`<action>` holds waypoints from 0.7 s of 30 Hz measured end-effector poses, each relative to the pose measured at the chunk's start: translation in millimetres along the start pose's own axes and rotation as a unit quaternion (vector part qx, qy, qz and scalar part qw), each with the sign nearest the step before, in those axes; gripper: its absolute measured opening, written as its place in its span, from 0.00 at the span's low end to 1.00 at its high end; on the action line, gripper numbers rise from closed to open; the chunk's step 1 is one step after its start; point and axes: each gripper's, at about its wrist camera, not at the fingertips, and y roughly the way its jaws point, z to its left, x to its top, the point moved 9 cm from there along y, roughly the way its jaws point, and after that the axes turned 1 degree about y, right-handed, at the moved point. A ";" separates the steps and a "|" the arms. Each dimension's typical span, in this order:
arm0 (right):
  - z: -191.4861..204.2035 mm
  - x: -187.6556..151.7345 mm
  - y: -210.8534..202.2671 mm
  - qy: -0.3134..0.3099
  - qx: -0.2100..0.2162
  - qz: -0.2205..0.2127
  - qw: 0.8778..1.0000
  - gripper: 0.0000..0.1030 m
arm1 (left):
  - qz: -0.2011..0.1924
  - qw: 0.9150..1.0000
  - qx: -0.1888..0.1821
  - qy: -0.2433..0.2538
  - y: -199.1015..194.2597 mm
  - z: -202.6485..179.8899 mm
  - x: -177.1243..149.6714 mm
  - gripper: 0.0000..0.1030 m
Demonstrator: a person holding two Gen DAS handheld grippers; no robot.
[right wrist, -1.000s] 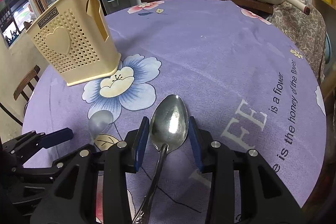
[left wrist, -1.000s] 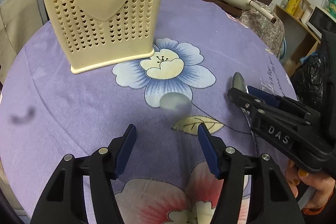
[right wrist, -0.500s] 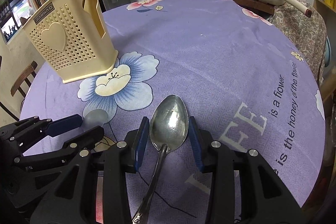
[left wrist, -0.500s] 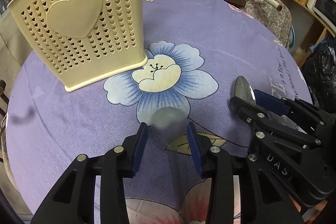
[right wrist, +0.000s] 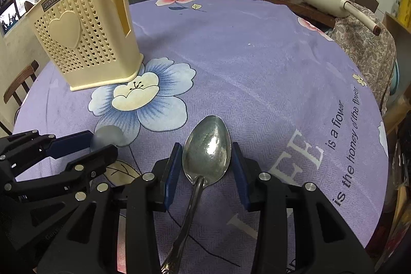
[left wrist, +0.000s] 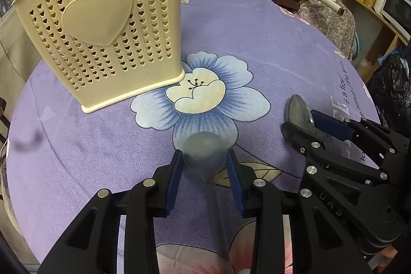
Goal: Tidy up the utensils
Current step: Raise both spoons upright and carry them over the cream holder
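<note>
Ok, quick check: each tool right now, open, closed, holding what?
Left tool: closing around the translucent plastic spoon.
Right tool: closed on the metal spoon.

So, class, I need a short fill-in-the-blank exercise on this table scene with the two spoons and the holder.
1. The metal spoon lies between the pads of the ___ hand-held gripper.
2. The translucent spoon lies between the pads of the ___ hand-held gripper.
3. The cream utensil holder bears a raised ___ shape.
4. The tablecloth is mostly ___.

Missing words: right; left; heart; purple
</note>
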 end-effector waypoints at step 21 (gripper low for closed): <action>4.1 23.8 -47.0 0.037 0.079 -0.073 0.993 0.37 | -0.116 0.992 -0.002 -0.056 -77.4 41.4 16.3 0.33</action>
